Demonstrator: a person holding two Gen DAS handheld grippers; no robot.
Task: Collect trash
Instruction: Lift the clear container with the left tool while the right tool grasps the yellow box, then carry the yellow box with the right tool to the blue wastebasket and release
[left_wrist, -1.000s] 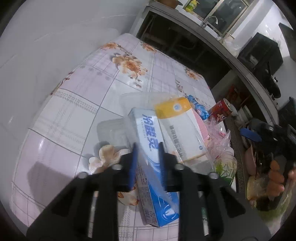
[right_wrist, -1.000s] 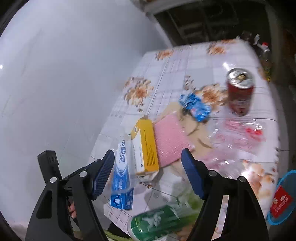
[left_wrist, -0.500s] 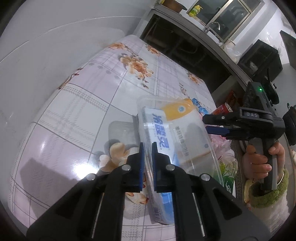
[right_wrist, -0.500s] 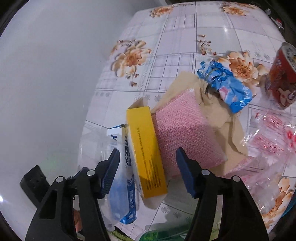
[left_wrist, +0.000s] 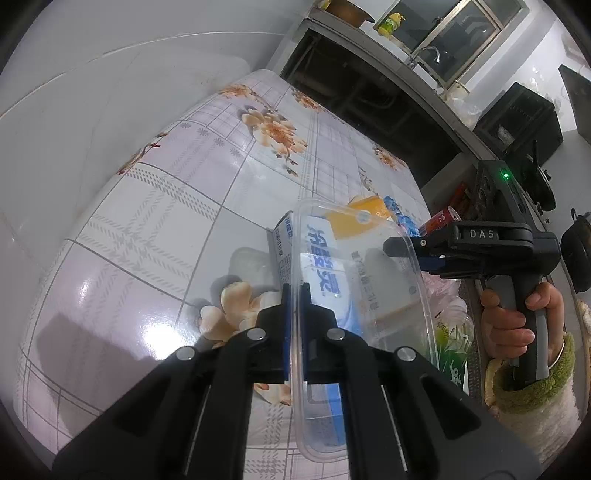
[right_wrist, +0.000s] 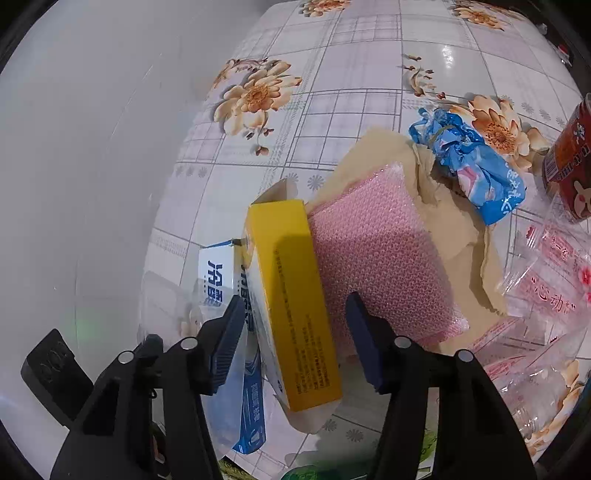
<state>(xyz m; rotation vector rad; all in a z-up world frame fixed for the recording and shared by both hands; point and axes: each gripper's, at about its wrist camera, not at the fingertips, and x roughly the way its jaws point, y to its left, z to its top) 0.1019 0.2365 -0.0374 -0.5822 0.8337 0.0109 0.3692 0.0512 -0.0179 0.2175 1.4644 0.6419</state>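
My left gripper (left_wrist: 294, 295) is shut on the rim of a clear plastic container (left_wrist: 391, 295) and holds it tilted above the floral table (left_wrist: 184, 229). Through it I see a blue toothpaste box (left_wrist: 325, 273) and a yellow-and-white box (left_wrist: 365, 221). My right gripper (right_wrist: 291, 314) is open, its fingers on either side of the yellow box (right_wrist: 291, 291), apart from it. It also shows in the left wrist view (left_wrist: 410, 251), held by a hand. The toothpaste box (right_wrist: 218, 277) lies left of the yellow box.
A pink bubble-wrap pad (right_wrist: 373, 254) on brown paper (right_wrist: 461, 236), a crumpled blue wrapper (right_wrist: 476, 173), a red can (right_wrist: 572, 162), clear printed bags (right_wrist: 554, 288) and a green bottle (left_wrist: 450, 350) lie on the table. A white wall (right_wrist: 92, 147) borders the left side.
My left gripper closed on the clear container's rim and raised it. My right gripper came down and in over the yellow box, staying open.
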